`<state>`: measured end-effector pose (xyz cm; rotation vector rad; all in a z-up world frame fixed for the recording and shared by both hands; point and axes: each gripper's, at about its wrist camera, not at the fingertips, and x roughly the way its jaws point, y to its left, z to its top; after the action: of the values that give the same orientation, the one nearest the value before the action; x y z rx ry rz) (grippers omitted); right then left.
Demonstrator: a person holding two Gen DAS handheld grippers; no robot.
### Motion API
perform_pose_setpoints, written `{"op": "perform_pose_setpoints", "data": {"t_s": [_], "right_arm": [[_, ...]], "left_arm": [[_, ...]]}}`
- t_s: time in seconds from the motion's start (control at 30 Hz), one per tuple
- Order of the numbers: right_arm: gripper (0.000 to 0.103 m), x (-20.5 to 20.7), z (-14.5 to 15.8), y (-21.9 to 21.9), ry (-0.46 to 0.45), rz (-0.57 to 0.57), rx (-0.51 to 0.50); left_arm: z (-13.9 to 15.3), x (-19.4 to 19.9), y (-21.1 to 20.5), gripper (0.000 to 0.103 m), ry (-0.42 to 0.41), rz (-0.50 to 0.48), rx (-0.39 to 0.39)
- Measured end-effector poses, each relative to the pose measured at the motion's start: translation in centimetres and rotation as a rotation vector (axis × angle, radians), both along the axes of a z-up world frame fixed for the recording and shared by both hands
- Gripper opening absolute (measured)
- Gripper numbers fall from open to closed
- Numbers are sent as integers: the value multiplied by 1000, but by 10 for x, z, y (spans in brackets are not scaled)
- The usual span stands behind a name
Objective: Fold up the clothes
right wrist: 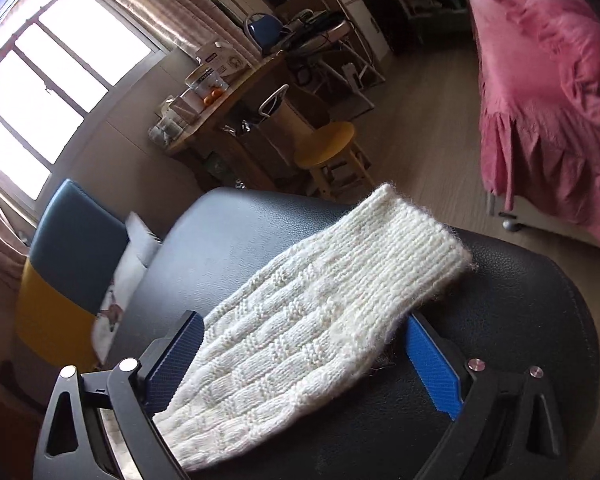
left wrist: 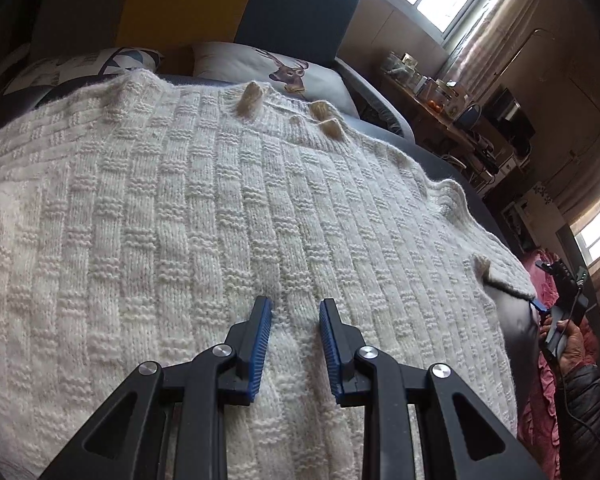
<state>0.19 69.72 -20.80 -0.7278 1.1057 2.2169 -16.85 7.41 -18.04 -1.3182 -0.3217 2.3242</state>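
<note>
Where the left gripper hangs just above the cream knitted sweater, its blue-padded fingers stand a little apart with nothing between them, only knit showing in the gap. The sweater lies spread flat ahead of it and to both sides, with pale toggle buttons further ahead near the far edge. Beyond that edge sit a deer-print pillow and a blue and yellow backrest. Far off to its right, a hand holds the other tool at the sweater's edge.

The right gripper is spread wide, and the sweater's sleeve lies between its fingers, running forward to a ribbed cuff on the dark leather cushion. Whether the pads touch the sleeve I cannot tell. Ahead stand a yellow stool and a cluttered wooden table; to the right, a pink-covered bed.
</note>
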Motion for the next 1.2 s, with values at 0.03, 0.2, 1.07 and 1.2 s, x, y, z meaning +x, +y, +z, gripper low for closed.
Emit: {"op": "perform_pose_setpoints", "data": {"t_s": [0.03,0.2,1.07,1.2], "right_arm": [[68,2,-2,3,-9,-23,-9],[32,19,-11,22,17,-94,-104],[8,-22,1,-64,131,376,-141],[8,-26,-1,-81,84,411,-81]], "left_arm": [[0,0,-1,24,-1,-1,6],[-2,-1,-4,24,-4,1,25],[47,-17,84,25,-180,-204,175],[67,-29,167,29,-267,-327,338]]}}
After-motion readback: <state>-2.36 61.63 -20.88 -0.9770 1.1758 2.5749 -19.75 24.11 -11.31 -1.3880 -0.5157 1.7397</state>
